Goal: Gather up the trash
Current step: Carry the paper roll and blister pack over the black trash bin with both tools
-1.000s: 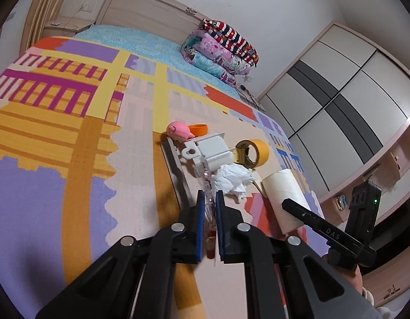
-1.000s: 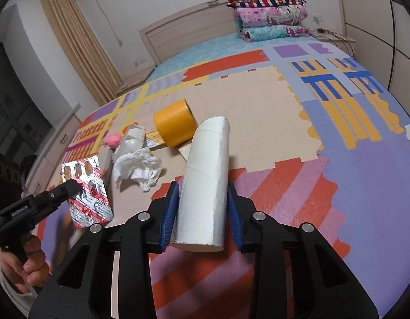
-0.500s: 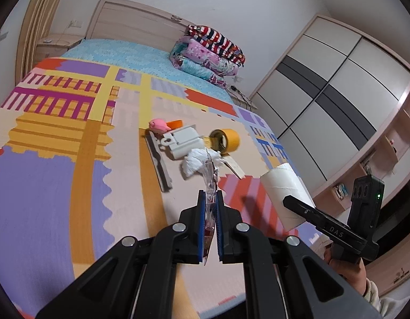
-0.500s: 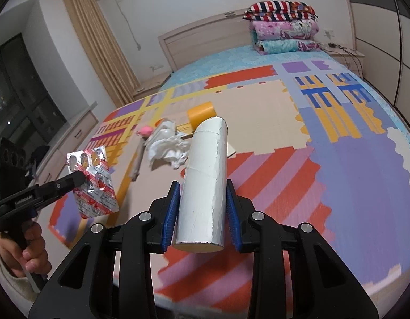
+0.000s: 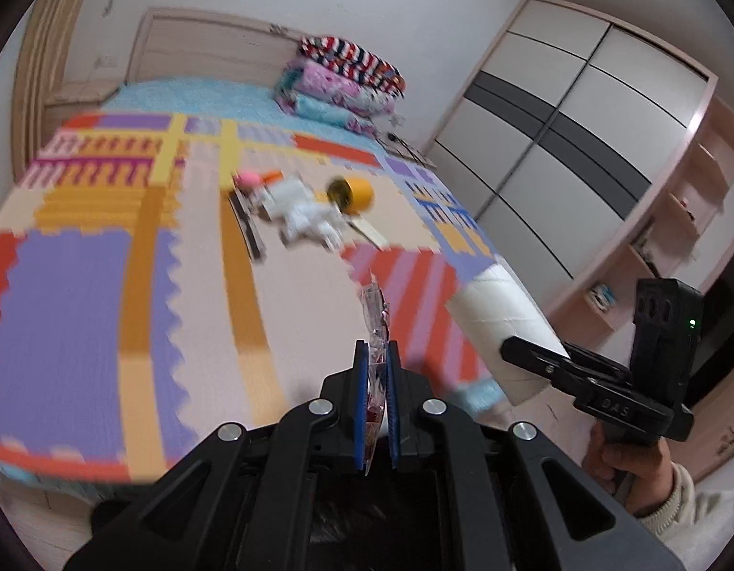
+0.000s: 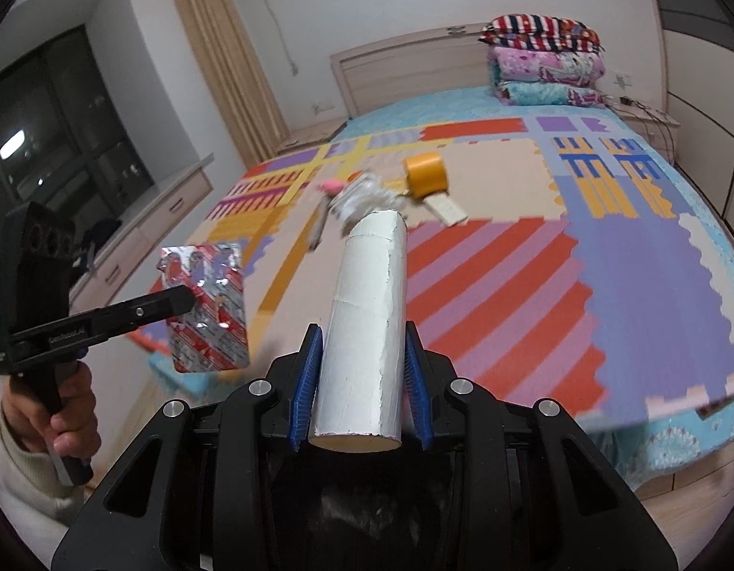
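My left gripper (image 5: 376,349) is shut on a silver and red pill blister pack (image 5: 375,314), seen edge-on; the pack shows flat in the right wrist view (image 6: 205,307). My right gripper (image 6: 364,338) is shut on a white cardboard tube (image 6: 367,314), which also shows in the left wrist view (image 5: 502,319). Both are held in the air off the near edge of the bed. On the colourful foam mat (image 6: 509,257) lie a crumpled white tissue (image 5: 309,221), a yellow tape roll (image 6: 426,173) and a pink object (image 5: 248,181).
A dark flat strip (image 5: 245,223) lies left of the tissue. Folded quilts (image 6: 545,59) are stacked at the headboard. A wardrobe (image 5: 557,142) stands along one side and a window with drawers (image 6: 81,142) along the other.
Both grippers have pulled back from the mat with the blister pack and the tube still held. The items on the mat look smaller and farther away.
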`<state>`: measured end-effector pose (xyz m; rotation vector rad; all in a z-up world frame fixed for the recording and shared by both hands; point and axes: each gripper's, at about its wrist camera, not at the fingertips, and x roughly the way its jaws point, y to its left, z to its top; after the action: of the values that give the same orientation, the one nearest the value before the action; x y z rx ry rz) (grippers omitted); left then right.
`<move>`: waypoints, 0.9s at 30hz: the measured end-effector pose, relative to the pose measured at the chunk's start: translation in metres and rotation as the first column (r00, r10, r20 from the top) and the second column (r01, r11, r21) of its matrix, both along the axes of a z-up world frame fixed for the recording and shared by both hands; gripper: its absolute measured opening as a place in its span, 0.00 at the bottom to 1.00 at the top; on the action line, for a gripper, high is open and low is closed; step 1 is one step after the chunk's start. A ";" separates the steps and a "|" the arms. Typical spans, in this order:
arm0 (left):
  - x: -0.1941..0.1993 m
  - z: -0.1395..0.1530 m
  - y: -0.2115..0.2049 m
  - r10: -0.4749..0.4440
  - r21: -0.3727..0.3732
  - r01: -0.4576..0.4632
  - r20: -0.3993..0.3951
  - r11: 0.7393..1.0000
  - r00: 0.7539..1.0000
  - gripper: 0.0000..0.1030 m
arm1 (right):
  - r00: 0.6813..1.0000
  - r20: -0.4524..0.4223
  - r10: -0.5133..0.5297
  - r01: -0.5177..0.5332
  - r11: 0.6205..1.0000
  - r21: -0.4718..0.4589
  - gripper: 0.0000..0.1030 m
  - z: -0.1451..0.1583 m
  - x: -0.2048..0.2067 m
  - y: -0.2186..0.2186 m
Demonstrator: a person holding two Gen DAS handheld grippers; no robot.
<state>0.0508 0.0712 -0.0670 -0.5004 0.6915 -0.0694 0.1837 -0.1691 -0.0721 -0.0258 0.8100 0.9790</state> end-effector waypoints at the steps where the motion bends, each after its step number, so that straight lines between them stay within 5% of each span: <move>1: -0.005 -0.004 -0.003 -0.014 -0.025 0.014 -0.007 1.000 1.000 0.06 | 1.000 -0.001 0.010 -0.010 1.000 -0.006 0.33 -0.002 -0.005 -0.002; 12: -0.030 -0.055 -0.048 -0.105 0.014 0.108 -0.123 0.994 0.987 0.06 | 0.994 -0.060 0.092 -0.097 0.991 -0.089 0.33 -0.045 -0.044 -0.012; 16: -0.025 -0.084 -0.067 -0.130 0.094 0.154 -0.218 0.984 0.967 0.06 | 0.989 -0.108 0.102 -0.117 0.982 -0.146 0.33 -0.074 -0.049 -0.009; 27: -0.016 -0.161 -0.074 -0.137 0.077 0.180 -0.386 0.981 0.912 0.06 | 0.965 -0.231 0.123 -0.187 0.941 -0.282 0.33 -0.153 -0.057 0.011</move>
<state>0.0352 -0.0028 -0.2284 -0.3506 1.1110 -0.0872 0.1264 -0.1578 -0.2247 -0.2584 1.1633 1.0097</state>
